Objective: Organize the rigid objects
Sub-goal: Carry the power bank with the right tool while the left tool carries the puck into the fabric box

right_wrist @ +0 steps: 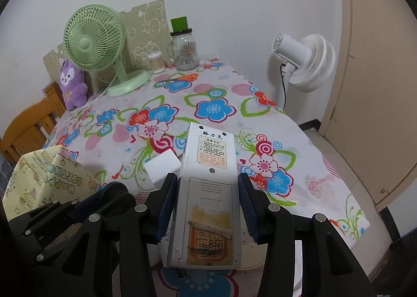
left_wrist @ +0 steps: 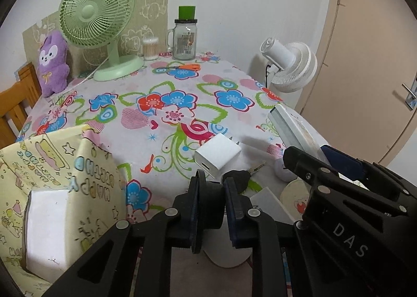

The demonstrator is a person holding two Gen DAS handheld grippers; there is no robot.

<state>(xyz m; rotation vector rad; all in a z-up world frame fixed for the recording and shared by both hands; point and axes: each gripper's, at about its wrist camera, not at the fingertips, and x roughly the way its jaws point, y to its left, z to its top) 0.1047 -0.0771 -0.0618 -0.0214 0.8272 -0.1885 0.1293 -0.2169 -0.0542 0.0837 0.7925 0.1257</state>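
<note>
Both hand-held grippers [left_wrist: 211, 208] [right_wrist: 207, 205] low, level, loaded

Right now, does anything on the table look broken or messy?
Yes. The gray electronic device held in the right hand-held gripper has yellowed, peeling tape and a torn paper label on its back cover. Orange scissors lie loose near the glass jar.

Key [left_wrist: 256, 168] mostly hidden behind left fingers [left_wrist: 194, 208]; remote [right_wrist: 208, 192] lower end cut off; jar label [left_wrist: 185, 42] unreadable.
</note>
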